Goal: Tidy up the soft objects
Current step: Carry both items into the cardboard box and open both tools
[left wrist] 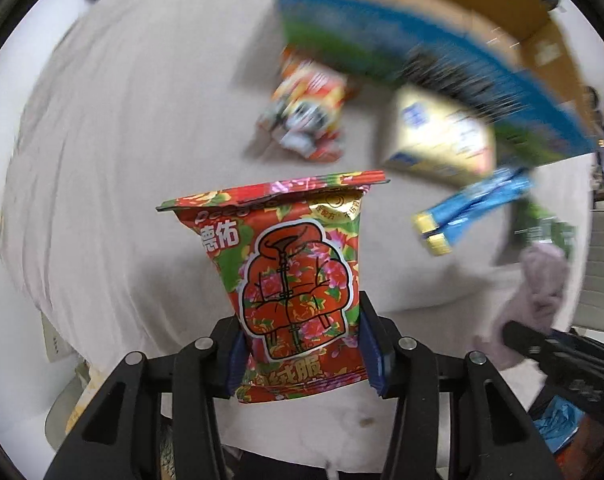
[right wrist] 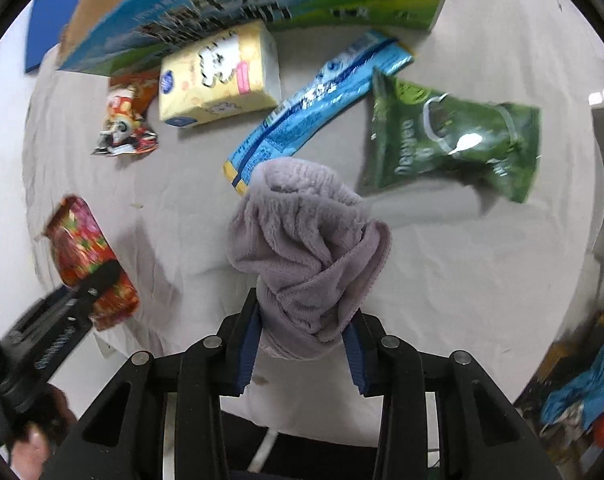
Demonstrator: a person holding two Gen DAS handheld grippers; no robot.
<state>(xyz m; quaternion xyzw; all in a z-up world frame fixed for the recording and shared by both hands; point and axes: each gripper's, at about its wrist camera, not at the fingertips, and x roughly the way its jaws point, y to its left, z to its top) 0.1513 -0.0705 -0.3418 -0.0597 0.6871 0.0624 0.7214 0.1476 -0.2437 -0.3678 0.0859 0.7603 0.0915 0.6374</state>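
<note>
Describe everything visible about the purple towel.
The towel is pale purple, plush terry cloth, bunched into a loose wad with deep folds and a hemmed edge. The right gripper holds it, its blue-padded fingers closed on the lower part, so the bundle stands up from the fingers above the white sheet. In the right wrist view its top overlaps the end of the blue packet; whether they touch cannot be told. In the left wrist view it shows blurred at the right edge.

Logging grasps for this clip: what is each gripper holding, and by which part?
Left gripper clamps the red floral packet by its lower end; right gripper pinches the bunched purple cloth at its bottom.
</note>
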